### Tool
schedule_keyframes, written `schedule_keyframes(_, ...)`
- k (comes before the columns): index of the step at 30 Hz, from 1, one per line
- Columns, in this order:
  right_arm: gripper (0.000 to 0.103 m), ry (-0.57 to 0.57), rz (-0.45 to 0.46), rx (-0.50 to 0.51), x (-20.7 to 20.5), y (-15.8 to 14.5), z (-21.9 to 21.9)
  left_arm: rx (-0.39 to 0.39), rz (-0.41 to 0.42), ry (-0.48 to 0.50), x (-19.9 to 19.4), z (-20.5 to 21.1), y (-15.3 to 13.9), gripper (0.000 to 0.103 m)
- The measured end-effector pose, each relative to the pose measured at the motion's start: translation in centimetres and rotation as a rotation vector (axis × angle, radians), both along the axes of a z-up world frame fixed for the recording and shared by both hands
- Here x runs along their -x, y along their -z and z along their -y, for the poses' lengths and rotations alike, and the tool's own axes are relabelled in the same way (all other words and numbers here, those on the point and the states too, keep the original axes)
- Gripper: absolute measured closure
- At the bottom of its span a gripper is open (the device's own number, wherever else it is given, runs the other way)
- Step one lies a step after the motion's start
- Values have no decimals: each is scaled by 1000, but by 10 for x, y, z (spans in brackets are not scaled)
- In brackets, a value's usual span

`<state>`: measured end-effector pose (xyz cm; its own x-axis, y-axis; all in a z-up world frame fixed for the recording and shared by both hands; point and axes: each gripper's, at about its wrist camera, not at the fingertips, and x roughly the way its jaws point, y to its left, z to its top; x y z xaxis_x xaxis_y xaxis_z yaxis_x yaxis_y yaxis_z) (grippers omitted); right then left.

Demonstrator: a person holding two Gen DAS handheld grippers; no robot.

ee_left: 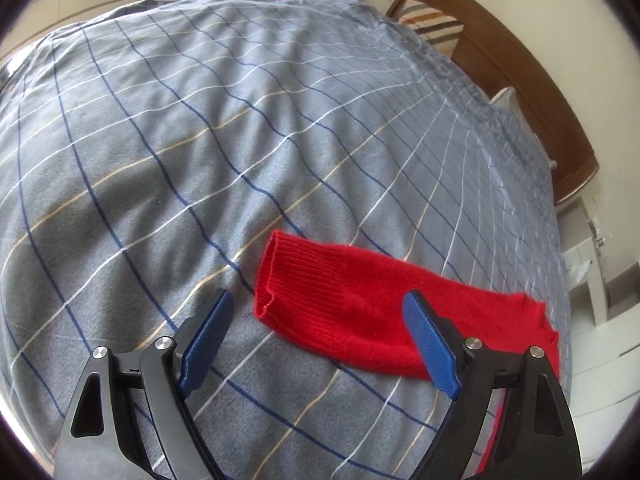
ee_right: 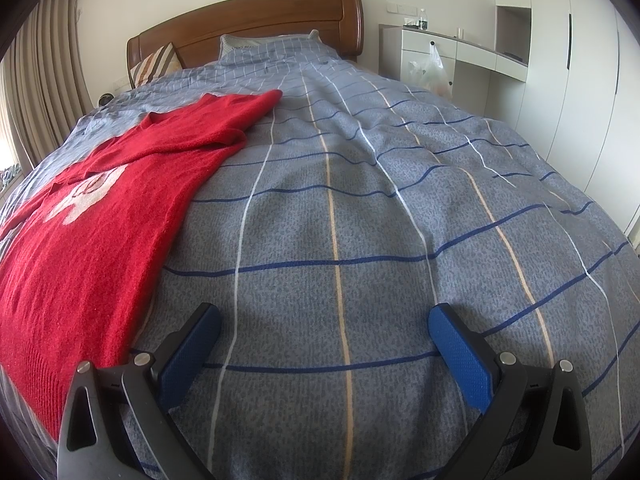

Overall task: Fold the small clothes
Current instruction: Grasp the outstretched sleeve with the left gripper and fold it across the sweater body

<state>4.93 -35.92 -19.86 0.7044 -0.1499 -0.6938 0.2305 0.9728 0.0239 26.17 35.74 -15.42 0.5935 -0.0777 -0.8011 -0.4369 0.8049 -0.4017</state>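
1. The red sweater [ee_right: 92, 220] runs off the left edge in the right wrist view.
2. The left gripper's [ee_left: 320, 312] right finger covers part of its sleeve [ee_left: 360, 304].

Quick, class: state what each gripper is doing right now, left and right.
Left gripper: open, holding nothing, above the red sweater sleeve.
Right gripper: open, holding nothing, over the bedspread.

A home bedroom: bed with checked duvet [ee_right: 360, 200], wooden headboard [ee_right: 256, 20], curtains [ee_right: 36, 80], wardrobe [ee_right: 580, 60].
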Motion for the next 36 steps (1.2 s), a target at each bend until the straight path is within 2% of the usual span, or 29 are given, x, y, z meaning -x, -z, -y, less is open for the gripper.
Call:
schedule_keyframes(2, 0, 0, 0, 0, 0, 0, 0, -36, -49, -1, -10, 5, 10, 19)
schedule_keyframes(3, 0, 0, 0, 0, 0, 0, 0, -52, -71, 1, -13, 9, 16, 27)
schedule_keyframes(5, 0, 0, 0, 0, 0, 0, 0, -109, -110, 12, -18, 15, 21, 60)
schedule_keyframes(6, 0, 0, 0, 0, 0, 0, 0, -141, -121, 17, -19, 19, 21, 88)
schedule_keyframes(7, 0, 0, 0, 0, 0, 0, 0, -161, -118, 15, -19, 21, 16, 92)
schedule_keyframes(9, 0, -1, 0, -2, 0, 0, 0, -207, -86, 4, -19, 27, -6, 95)
schedule_keyframes(12, 0, -1, 0, -3, 0, 0, 1, -290, 20, 63, -29, 58, -65, 95)
schedule_keyframes(16, 0, -2, -3, -5, -1, 0, 2, -366, 193, 259, -46, 147, -151, 95)
schedule_keyframes(18, 0, -3, -5, -6, -2, -1, 2, -389, 266, 379, -54, 205, -182, 95)
schedule_keyframes(21, 0, -3, -6, -7, -2, -1, 3, -401, 338, 560, -58, 296, -206, 95)
schedule_keyframes(24, 0, -3, -5, -7, -2, -1, 3, -390, 354, 699, -61, 377, -202, 95)
schedule_keyframes(26, 0, -3, -5, -6, -2, -1, 3, -374, 333, 785, -63, 424, -185, 92)
schedule_keyframes(27, 0, -3, -5, -6, -2, -1, 3, -353, 304, 830, -64, 444, -172, 81)
schedule_keyframes(28, 0, -3, -5, -7, -2, -1, 3, -327, 271, 871, -66, 462, -158, 51)
schedule_keyframes(30, 0, -3, -5, -7, -2, -1, 2, -284, 205, 913, -63, 487, -128, 9)
schedule_keyframes(33, 0, -3, -5, -6, -2, -1, 2, -206, 185, 945, -49, 494, -105, 11)
schedule_keyframes(36, 0, -3, -6, -6, -1, -1, 2, -191, 176, 891, -37, 467, -97, 10)
